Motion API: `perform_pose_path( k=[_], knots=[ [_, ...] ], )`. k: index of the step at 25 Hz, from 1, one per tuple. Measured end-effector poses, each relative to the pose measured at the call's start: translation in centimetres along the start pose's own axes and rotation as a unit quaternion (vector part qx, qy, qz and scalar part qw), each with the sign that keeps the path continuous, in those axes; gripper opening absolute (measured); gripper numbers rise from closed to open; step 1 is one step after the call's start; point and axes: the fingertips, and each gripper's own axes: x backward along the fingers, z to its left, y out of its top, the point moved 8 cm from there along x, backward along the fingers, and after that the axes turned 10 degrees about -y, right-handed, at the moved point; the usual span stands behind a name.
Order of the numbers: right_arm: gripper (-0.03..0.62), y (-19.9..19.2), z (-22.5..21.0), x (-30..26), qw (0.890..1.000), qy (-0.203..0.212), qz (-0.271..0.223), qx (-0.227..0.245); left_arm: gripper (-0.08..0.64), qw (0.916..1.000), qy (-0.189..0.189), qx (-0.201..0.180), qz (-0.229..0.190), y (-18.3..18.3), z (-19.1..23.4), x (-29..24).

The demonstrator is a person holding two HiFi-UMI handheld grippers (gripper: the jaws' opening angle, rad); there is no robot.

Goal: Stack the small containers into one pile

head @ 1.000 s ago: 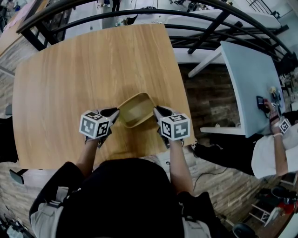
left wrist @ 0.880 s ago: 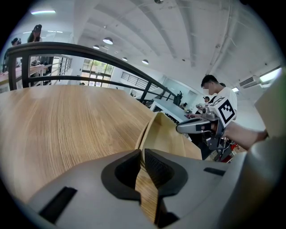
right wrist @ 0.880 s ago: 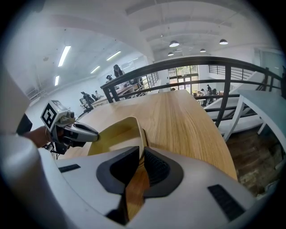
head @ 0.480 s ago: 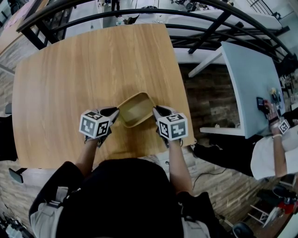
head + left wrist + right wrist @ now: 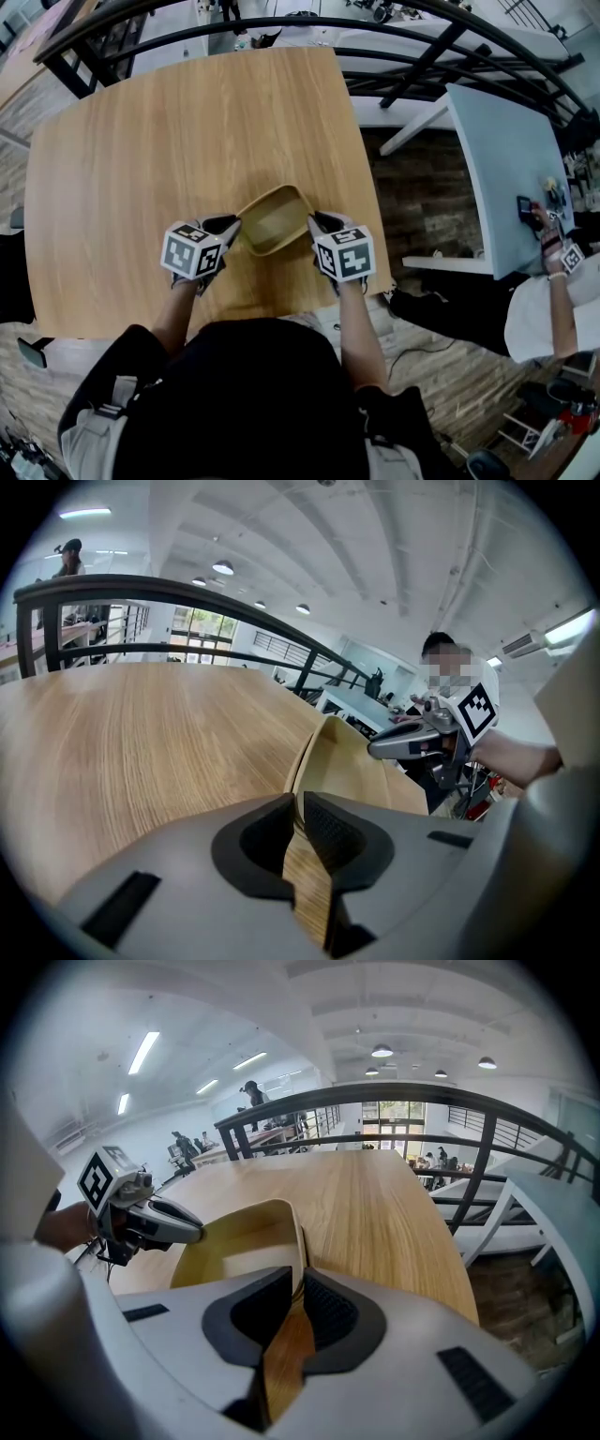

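In the head view, a shallow tan rectangular container [image 5: 274, 220] is sitting between both claws over the wooden table [image 5: 141, 159], its bare inside facing up. In the left gripper view, the left gripper [image 5: 300, 822] is pinching the container's near rim. In the right gripper view, the right gripper [image 5: 298, 1302] is clamping the opposite rim.

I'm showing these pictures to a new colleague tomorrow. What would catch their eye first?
Most striking is the tan container near the front edge of the wooden table, pinched from both sides at once. The left gripper is shut on its left rim and the right gripper on its right rim. Beyond the table's far edge, a black curved railing frames the scene.
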Motion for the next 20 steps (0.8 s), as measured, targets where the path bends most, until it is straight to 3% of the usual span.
perform_pose_path(
  k=[9, 13, 20],
  knots=[
    [0.042, 0.1, 0.1, 0.0, 1.000, 0.009, -0.019, -0.009, 0.041, 0.9994, -0.009, -0.032, -0.011, -0.1, 0.0, 0.2],
    [0.116, 0.3, -0.4, 0.3, 1.000, 0.007, -0.020, -0.001, 0.044, 0.9983, 0.003, -0.058, -0.007, 0.1, -0.3, 0.4],
    [0.121, 0.5, -0.7, 0.7, 1.000, 0.000, -0.025, 0.001, 0.058, 0.9975, 0.015, -0.067, -0.016, 0.0, -0.2, 1.4]
  ],
)
